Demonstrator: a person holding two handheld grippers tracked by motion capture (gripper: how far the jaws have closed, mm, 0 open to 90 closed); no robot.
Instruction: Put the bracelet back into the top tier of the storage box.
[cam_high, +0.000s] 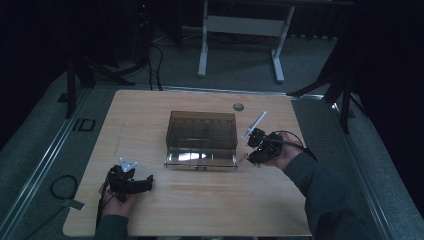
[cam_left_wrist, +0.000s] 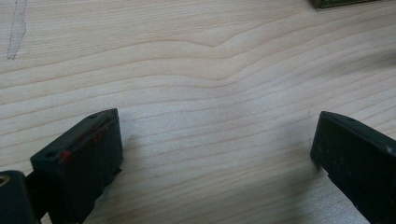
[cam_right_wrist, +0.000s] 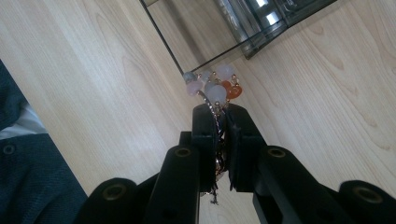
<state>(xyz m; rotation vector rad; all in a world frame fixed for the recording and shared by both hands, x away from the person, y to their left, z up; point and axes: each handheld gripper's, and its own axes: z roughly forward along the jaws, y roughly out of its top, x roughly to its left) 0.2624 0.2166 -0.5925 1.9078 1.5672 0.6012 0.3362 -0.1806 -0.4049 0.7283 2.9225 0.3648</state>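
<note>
Beads: a small cluster of pale pink, white and orange beads (cam_right_wrist: 212, 87) on a thin chain, pinched between the jaws of the right gripper (cam_right_wrist: 219, 114), which are pressed together on the chain with the beads bunched just past the tips.
Where it sits: at the front right corner of the smoky clear box (cam_high: 202, 137), just beside the glossy lip of its front tray (cam_high: 200, 159); from the high view I cannot tell whether the beads touch that lip.
Right gripper: held in the person's right hand (cam_high: 280, 155), angled toward the box, a dark sleeve (cam_high: 320, 195) behind it.
Left gripper: resting low over the wooden table (cam_high: 150, 115) near the front left, well apart from the box, jaws (cam_left_wrist: 77, 158) spread wide with bare wood between them.
Step in hand, as I read it: carrying the bead chain into the box or its tray.
Risk, slipping: the grip is on thin chain, not on the beads, so a jolt could let it slide through and drop onto the table.
Risk, snagging: the dangling cluster could catch on the tray's edge as it crosses and be dragged out of the jaws.
Risk, shoving: the box looks light and nobody is steadying it, so a bump from the gripper may push it back.
</note>
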